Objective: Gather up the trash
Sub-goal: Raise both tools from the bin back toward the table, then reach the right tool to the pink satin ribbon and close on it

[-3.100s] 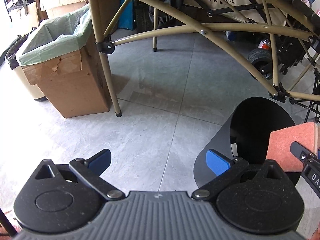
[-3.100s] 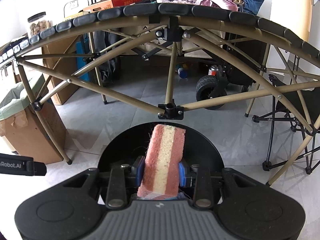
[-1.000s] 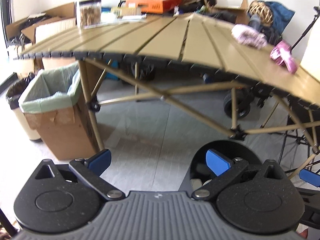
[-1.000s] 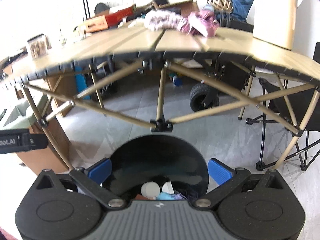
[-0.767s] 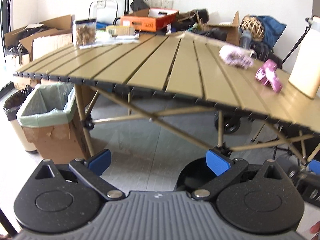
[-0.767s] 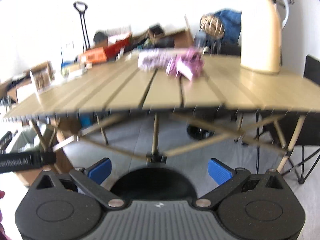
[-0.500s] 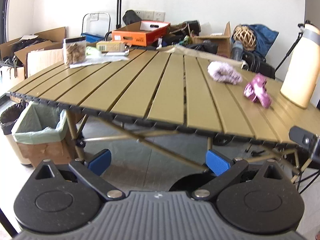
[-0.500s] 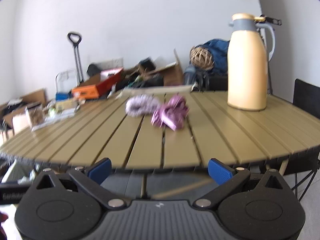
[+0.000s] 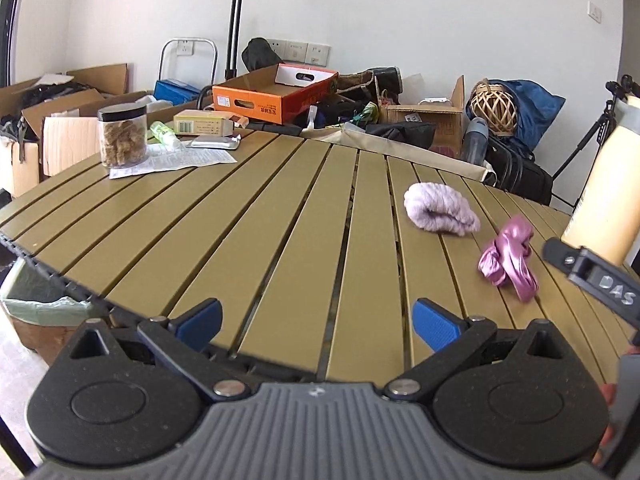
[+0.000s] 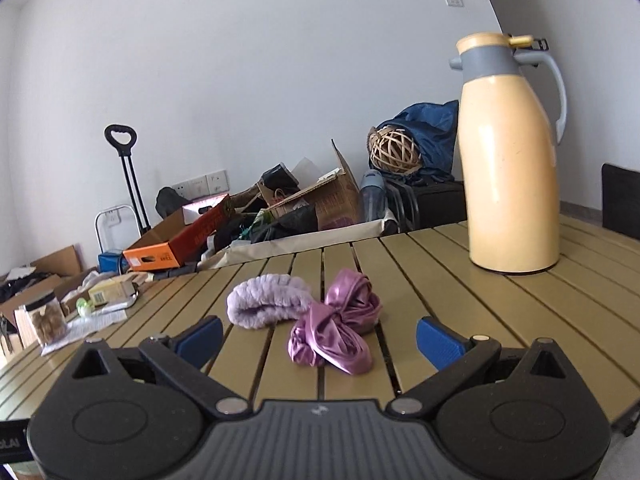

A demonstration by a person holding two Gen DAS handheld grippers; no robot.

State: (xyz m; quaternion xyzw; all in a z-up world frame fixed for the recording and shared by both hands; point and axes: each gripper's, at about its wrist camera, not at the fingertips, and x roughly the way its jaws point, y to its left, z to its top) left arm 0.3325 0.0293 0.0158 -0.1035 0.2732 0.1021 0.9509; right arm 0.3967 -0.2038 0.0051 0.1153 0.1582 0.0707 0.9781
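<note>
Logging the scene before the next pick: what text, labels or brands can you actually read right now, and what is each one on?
"DAS": white letters on the right gripper's black arm.
"OLAI": cut off on a black part, right wrist view's bottom left corner.
Orange box: print too blurred.
Yellow carton: label too small.

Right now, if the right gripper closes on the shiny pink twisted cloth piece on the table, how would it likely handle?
The shiny pink cloth piece looks soft and crumpled, so it would probably sag and drape rather than hold shape. Its glossy satin-like surface may slip between the right gripper pads. It seems light; it touches the fluffy lilac band, which might shift with it.
</note>
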